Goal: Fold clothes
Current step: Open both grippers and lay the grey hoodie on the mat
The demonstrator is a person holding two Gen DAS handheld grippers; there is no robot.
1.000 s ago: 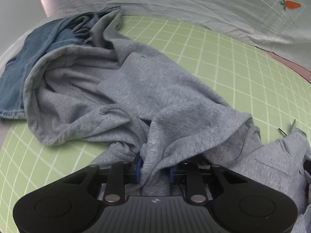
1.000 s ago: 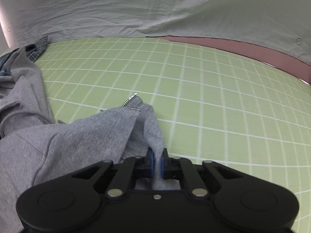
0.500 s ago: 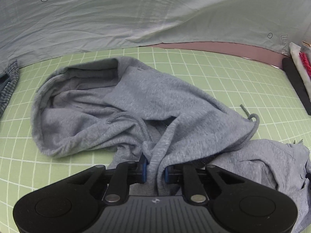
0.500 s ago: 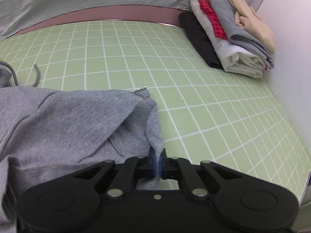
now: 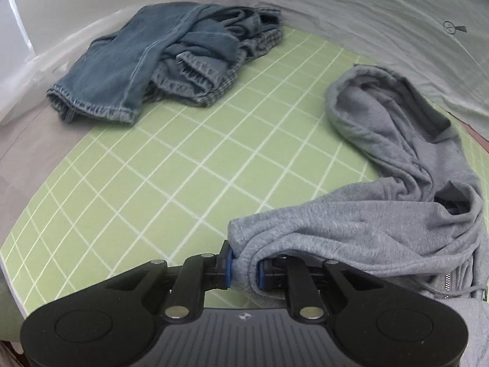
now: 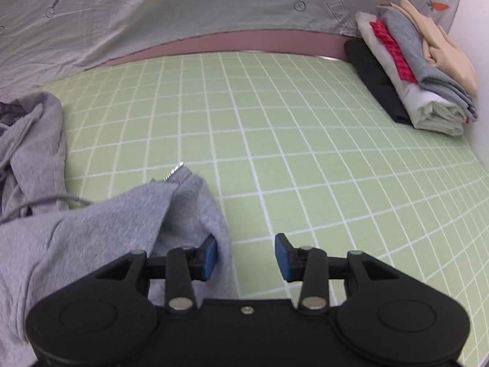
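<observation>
A grey zip hoodie (image 5: 382, 214) lies crumpled on the green grid mat (image 5: 183, 183), its hood at the far right in the left wrist view. My left gripper (image 5: 244, 267) pinches a bunched edge of it between the blue pads, and its jaws are opening slightly. In the right wrist view the hoodie (image 6: 91, 232) fills the lower left, with its zipper end (image 6: 174, 172) poking out. My right gripper (image 6: 246, 255) has its jaws opening wide. The hem hangs against the left pad only, and the gap shows bare mat (image 6: 275, 122).
Crumpled blue jeans (image 5: 152, 61) over a checked garment lie at the mat's far left corner. A stack of folded clothes (image 6: 421, 70) sits at the far right by a white wall. A pale sheet with carrot prints (image 6: 152, 9) runs along the back.
The right jaws have opened and let go of the hoodie hem. The left gripper, still holding fabric, has swung back left, so the jeans are in view again, now apart from the hoodie.
</observation>
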